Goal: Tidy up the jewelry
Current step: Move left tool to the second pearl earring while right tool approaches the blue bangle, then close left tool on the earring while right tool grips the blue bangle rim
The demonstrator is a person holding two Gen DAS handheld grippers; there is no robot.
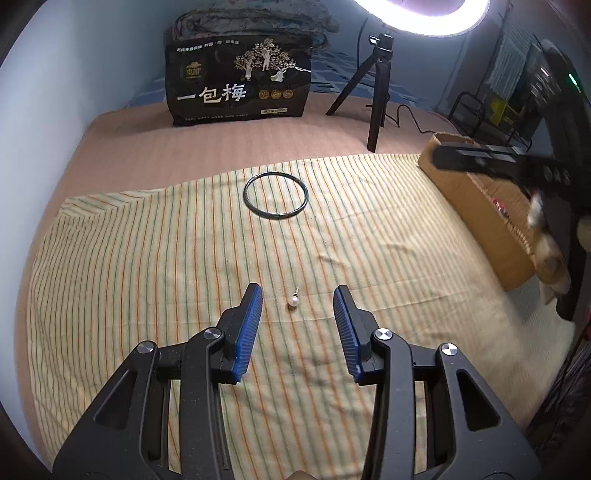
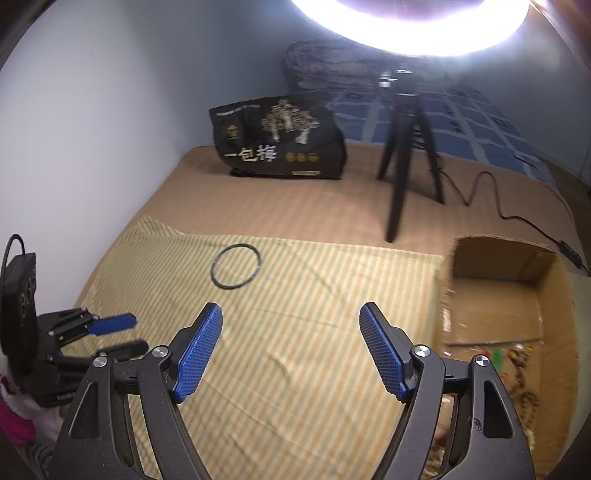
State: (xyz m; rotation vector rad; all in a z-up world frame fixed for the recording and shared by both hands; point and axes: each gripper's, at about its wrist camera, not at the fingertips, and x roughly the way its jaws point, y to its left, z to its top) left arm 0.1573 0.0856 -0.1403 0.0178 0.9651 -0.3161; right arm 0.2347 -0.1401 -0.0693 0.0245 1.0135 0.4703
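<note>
Left gripper (image 1: 298, 295) is spread, nothing pinched, blue pads (image 1: 248, 332) hanging over the striped cloth (image 1: 147, 295). A pearl earring (image 1: 293, 302) lies on the cloth in the gap between the pads, near their tips, touching neither; its small post points to about 1 o'clock. A dark bangle (image 1: 275, 196) lies flat on the cloth at 12 o'clock from the earring, well apart from it. Right gripper (image 2: 291, 314) is also spread wide with nothing between its pads, over bare cloth; in its view the bangle sits at about 11 o'clock and the open cardboard box (image 2: 554, 295) at 3 o'clock, right at the cloth's edge. Small mixed items lie in the box bottom, too blurred to identify. In the left wrist view the right gripper shows at 2 o'clock, in front of the box. Behind the cloth: a black snack bag (image 1: 240, 85) at 12 o'clock, a tripod (image 1: 376, 96) at 1 o'clock, and a ring light (image 1: 424, 18) at the top edge.
</note>
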